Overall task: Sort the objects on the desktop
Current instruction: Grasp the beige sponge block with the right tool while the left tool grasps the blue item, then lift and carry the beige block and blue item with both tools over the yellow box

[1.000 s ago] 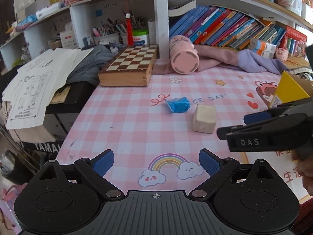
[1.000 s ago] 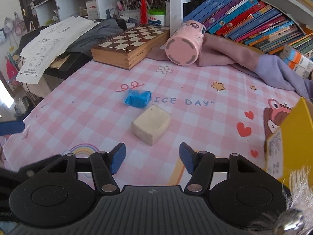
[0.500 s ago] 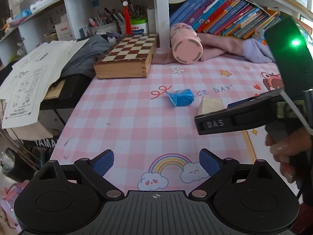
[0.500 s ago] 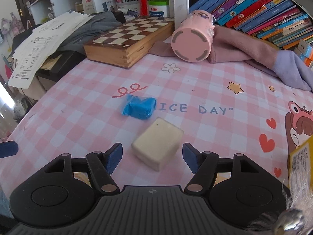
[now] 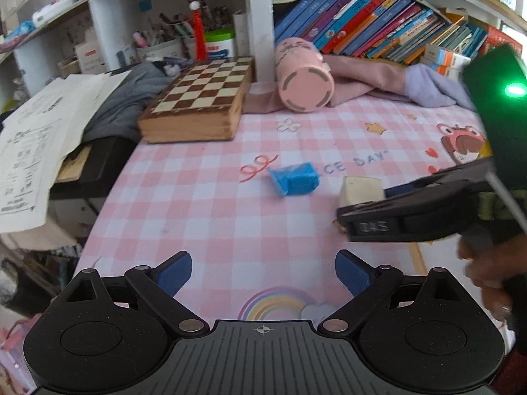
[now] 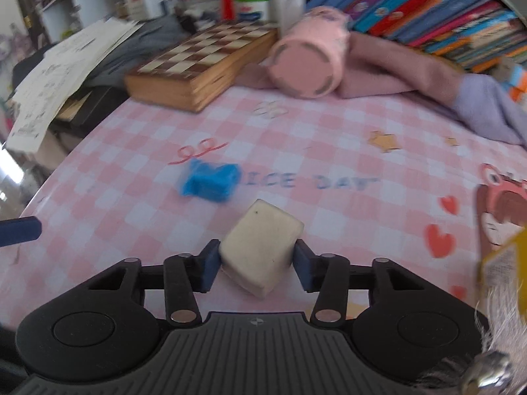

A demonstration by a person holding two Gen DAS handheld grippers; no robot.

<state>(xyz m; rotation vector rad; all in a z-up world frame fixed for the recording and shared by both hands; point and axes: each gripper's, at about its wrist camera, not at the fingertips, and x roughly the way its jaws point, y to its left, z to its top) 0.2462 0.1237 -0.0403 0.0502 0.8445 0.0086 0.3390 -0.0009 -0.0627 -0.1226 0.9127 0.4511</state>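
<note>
Jaws on my right gripper [image 6: 256, 265] are closing around the cream eraser block [image 6: 262, 247]; both blue pads sit against its sides, left pad flush, right pad at the far corner, so I call it gripped. Block lies tilted between the fingers, bottom edge on the pink checked tablecloth [image 6: 329, 138]. Blue crumpled wrapper [image 6: 210, 181] lies just ahead and left of these jaws, apart from the block. Further ahead a pink cup [image 6: 308, 52] lies on its side, base facing me, against a pink cloth [image 6: 378, 65]. Chessboard box [image 6: 197, 65] sits far ahead to the left.

Left gripper [image 5: 263, 271] jaws stand wide, nothing between the pads, only tablecloth with a rainbow print [image 5: 273, 302] under them. From this camera the right gripper comes in ahead and to the right, a hand [image 5: 490, 270] on its handle, its finger covering part of the block. Wrapper is ahead of the left jaws, centre. Image is motion-blurred.
</note>
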